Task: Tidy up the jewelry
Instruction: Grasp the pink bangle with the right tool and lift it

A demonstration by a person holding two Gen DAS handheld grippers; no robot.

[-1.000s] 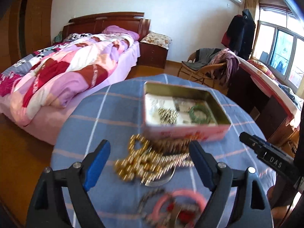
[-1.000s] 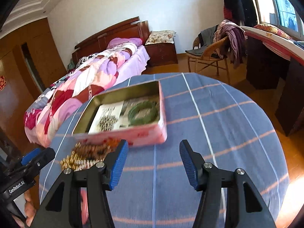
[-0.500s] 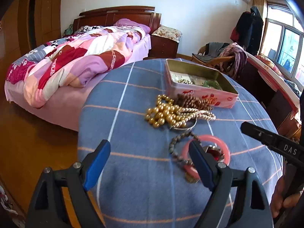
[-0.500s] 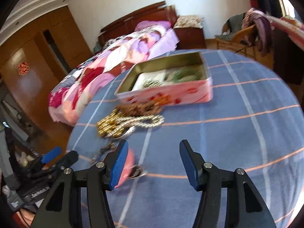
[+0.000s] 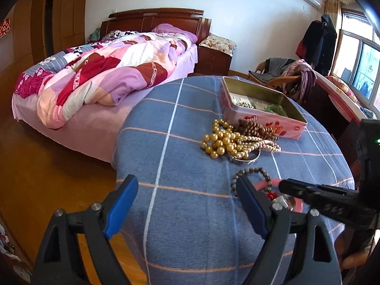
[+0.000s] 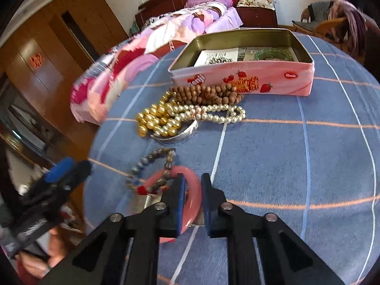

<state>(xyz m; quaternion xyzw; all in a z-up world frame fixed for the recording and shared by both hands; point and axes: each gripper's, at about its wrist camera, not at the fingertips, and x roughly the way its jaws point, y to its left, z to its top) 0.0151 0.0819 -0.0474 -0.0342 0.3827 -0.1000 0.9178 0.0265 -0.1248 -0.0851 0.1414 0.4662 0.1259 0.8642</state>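
I saw bead strands [image 6: 190,111] heaped before the pink tin [image 6: 247,80]; my right gripper [image 6: 192,204] pinched the pink bangle [image 6: 190,204], left gripper [image 5: 187,210] spread wide.

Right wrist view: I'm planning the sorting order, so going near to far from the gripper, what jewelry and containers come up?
right gripper closed on the pink bangle → grey bead bracelet → gold pearl strand → brown wooden beads → pink tin.

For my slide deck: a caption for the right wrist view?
Right gripper closing on pink bangle beside loose beads, open tin beyond.
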